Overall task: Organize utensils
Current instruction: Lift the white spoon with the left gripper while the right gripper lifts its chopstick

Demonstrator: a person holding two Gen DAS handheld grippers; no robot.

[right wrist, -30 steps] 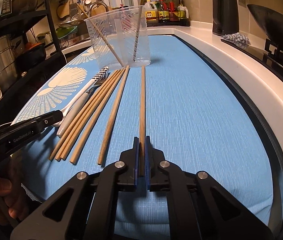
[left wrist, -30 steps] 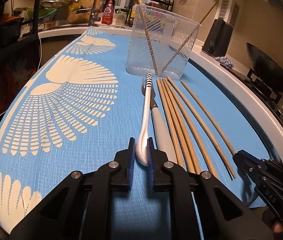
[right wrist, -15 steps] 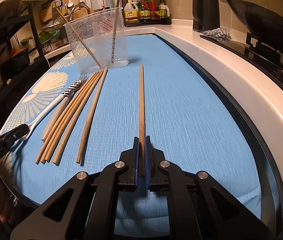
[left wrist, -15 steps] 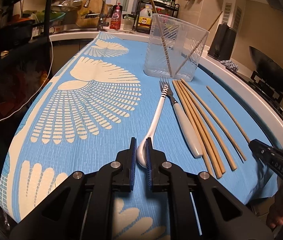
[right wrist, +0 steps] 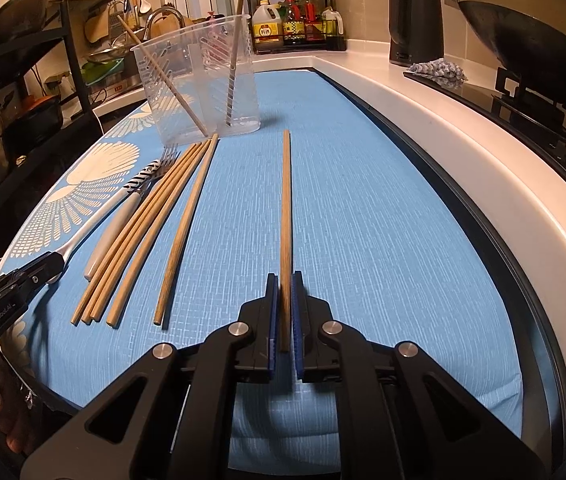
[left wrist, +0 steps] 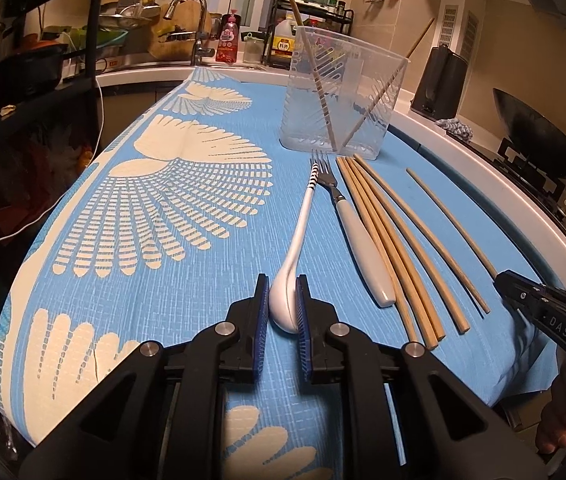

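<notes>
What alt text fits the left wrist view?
The left gripper clamps a white spoon by its bowl on a blue patterned cloth. Beside it lie a fork and five chopsticks, before a clear container holding two more.

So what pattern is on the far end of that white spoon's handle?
Black-and-white stripes on the spoon handle tip, clearest in the left wrist view.

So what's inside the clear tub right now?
The tub holds two chopsticks, leaning in opposite directions and crossing near the bottom, their tops poking above the rim. Nothing else shows through its clear walls; glare hides part of the floor.
</notes>
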